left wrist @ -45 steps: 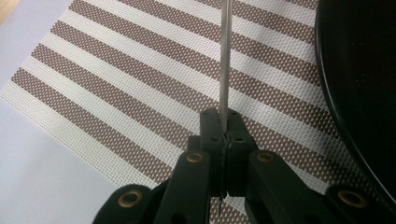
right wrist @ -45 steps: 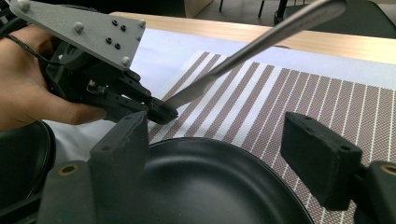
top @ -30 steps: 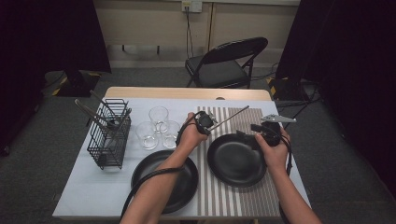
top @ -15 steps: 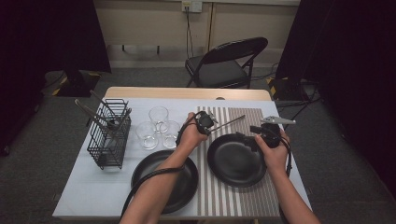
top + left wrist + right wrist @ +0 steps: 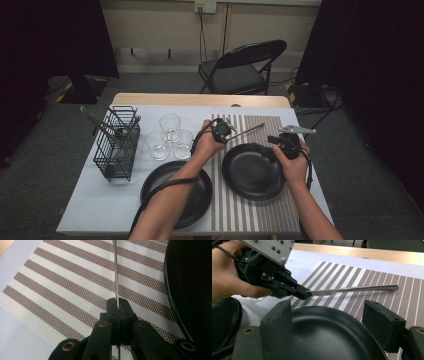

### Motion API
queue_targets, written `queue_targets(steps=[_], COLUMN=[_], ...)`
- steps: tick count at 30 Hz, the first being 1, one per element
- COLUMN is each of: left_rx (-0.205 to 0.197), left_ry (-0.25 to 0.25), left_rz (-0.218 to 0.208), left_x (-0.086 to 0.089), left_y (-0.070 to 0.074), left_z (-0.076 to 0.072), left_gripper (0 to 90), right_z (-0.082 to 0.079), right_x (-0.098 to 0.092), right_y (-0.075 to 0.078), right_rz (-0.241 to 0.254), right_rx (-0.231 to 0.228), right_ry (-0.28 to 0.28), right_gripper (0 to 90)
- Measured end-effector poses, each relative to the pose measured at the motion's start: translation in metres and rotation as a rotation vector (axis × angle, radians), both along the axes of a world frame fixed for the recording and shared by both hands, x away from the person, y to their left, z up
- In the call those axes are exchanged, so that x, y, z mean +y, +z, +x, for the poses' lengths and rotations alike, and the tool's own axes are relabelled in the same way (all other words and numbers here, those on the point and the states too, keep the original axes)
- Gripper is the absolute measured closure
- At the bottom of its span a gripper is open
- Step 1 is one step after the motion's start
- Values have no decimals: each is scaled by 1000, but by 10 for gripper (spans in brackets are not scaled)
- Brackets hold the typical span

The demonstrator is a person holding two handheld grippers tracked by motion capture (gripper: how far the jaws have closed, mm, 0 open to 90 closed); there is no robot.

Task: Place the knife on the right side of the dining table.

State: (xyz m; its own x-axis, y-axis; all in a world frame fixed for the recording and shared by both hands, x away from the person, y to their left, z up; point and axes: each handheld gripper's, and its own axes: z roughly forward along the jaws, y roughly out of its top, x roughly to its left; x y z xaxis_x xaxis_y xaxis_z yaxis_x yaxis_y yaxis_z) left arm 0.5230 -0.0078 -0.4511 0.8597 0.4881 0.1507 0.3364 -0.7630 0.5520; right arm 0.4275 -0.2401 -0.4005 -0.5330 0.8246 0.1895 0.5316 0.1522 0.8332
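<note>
My left gripper [image 5: 231, 135] is shut on one end of a silver knife [image 5: 250, 130], which sticks out to the right above the striped placemat [image 5: 250, 210]. Seen from the left gripper view, the jaws [image 5: 117, 302] pinch the thin knife [image 5: 115, 270] edge-on over the placemat [image 5: 62, 285]. My right gripper [image 5: 268, 148] is open at the right rim of a black plate [image 5: 250, 172]. Its wide-apart jaws [image 5: 329, 315] frame the plate [image 5: 329, 337], with the knife [image 5: 352, 289] and left gripper [image 5: 303, 293] beyond.
A second black plate [image 5: 175, 187] lies at the front left. Three clear glasses [image 5: 170, 135] stand behind it. A black wire basket [image 5: 119, 145] with utensils is at the left. A folding chair [image 5: 240, 70] stands beyond the table's far edge.
The knife's far end has dipped lower toward the placemat compared with a second ago. Both hands stay in place.
</note>
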Motion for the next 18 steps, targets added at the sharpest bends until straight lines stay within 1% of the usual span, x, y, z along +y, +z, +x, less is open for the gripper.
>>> queue_targets(steps=[3, 4, 11, 14, 16, 18], left_rx=[4, 2, 3, -4, -6, -10], left_ry=[2, -6, -14, -17, -20, -25], left_rz=[-8, -6, -9, -6, -16, -12], left_x=[-2, -2, -6, -7, -8, -9], left_y=[-1, -1, -1, -1, -1, -2], left_z=[0, 1, 2, 1, 1, 1], left_gripper=[888, 888, 888, 888, 888, 888], right_z=[0, 0, -1, -1, 0, 0], right_x=[0, 0, -1, -1, -1, -1], right_y=[1, 1, 3, 3, 3, 3], right_rz=[0, -1, -5, -6, -2, -5], right_rx=[-3, -2, -2, -1, -1, -2], right_ry=[2, 2, 3, 5, 4, 3], right_gripper=[230, 231, 230, 230, 231, 230])
